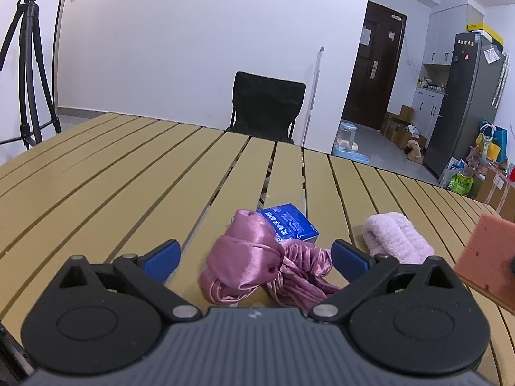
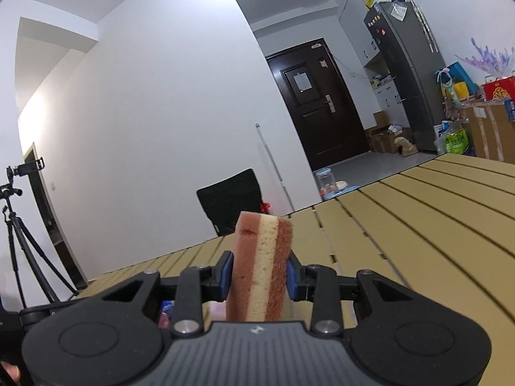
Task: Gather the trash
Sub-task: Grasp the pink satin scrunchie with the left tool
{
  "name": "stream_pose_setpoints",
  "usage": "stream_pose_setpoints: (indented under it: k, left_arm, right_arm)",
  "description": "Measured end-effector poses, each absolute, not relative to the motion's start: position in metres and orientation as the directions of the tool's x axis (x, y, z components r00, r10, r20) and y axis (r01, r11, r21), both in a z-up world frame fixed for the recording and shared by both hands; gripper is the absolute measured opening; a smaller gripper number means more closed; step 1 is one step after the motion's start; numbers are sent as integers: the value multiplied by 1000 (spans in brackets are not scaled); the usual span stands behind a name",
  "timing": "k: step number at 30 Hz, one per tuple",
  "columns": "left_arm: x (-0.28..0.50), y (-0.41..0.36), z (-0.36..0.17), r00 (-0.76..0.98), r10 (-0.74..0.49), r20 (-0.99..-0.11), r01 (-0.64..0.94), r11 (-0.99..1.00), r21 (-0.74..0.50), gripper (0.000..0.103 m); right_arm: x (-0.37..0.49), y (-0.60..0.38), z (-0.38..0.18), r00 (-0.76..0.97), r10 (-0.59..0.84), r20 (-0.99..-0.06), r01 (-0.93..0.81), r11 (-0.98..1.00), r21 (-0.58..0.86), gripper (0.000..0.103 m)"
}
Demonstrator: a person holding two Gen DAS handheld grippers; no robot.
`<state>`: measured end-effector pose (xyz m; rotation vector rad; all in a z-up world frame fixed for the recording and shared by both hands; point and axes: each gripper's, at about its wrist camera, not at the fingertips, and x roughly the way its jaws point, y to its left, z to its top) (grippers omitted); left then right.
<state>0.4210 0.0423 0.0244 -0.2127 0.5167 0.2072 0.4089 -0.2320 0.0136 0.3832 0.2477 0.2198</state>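
Before us lies a slatted tan surface (image 1: 128,167). Our right tongs (image 2: 257,276) clamp a layered sponge (image 2: 260,263) upright above it. Our left tongs (image 1: 254,257) gape wide around a pink satin cloth (image 1: 257,257); beyond it a blue packet (image 1: 291,223), beside it a fluffy pink towel (image 1: 396,238).

You saw a sponge (image 2: 259,267) striped reddish-brown and cream, a shiny mauve cloth (image 1: 257,257), a blue packet (image 1: 291,223), a pale pink towel (image 1: 397,236).
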Motion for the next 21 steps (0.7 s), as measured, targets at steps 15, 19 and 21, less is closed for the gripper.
stream_pose_setpoints:
  k: [15,19,21]
  left_arm:
    - [439,53,11,819,120,-561,-270,944,-192,64]
    - [437,52,10,823,107,-558,-258,945,-199,47]
    - [434,52,11,830,94,-550,-245,947,-206,38]
  right_arm:
    - [415,-242,9,945,240,-220,-142,912,385,32]
    - [415,-237,11,944,244,-221,-145,911,386,32]
    - [414,-238,10,944,246,-221,-147,910,387,32]
